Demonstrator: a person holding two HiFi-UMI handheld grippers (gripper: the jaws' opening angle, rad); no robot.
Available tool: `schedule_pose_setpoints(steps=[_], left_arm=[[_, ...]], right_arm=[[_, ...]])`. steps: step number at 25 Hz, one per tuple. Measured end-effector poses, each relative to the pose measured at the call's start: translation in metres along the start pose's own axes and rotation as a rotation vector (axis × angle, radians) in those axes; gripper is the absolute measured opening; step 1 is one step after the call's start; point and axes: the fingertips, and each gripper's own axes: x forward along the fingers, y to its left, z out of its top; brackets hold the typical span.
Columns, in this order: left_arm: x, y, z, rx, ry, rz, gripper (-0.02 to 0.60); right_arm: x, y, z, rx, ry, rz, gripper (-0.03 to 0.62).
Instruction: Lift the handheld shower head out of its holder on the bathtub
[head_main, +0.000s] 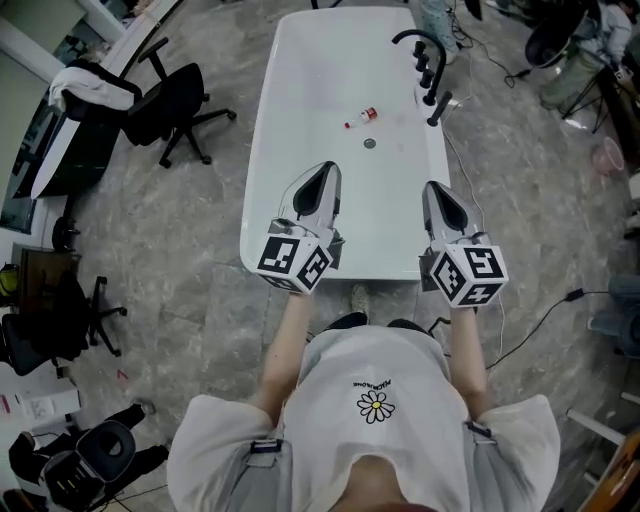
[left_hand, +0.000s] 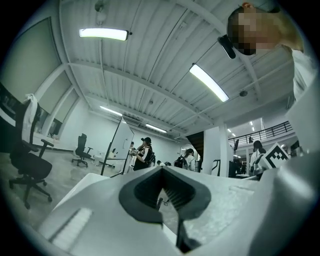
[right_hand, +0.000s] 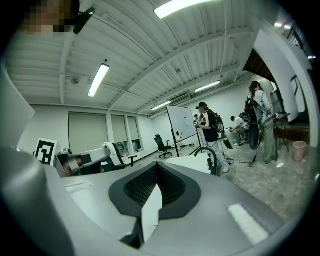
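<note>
Left tongs (left_hand: 161, 170) tips together, empty — office chair (left_hand: 27, 165) left, people (left_hand: 142, 154) beyond.

- The handheld shower head (head_main: 440, 107) is black and slim like a short wand. It is seated in its holder, whose shape cannot be told apart from it, and it leans at a tilt, with its upper end pointing outward past the rim.
- The bathtub (head_main: 268, 140) is white, long and rounded. The shower head stands on its right rim, toward the far end.
</note>
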Motion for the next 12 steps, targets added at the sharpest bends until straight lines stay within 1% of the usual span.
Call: schedule_pose_setpoints(steps=[5, 9, 12], left_arm=[[0.030, 0.031, -0.005, -0.020, 0.016, -0.023, 0.000], [0.052, 0.043, -0.014, -0.046, 0.031, -0.027, 0.000], [0.071, 0.050, -0.016, -0.058, 0.026, -0.015, 0.000]], right_arm=[[0.031, -0.012, -0.005, -0.012, 0.033, -0.068, 0.025], [0.043, -0.036, -0.009, -0.026, 0.072, -0.115, 0.025], [0.057, -0.058, -0.005, -0.030, 0.082, -0.128, 0.025]])
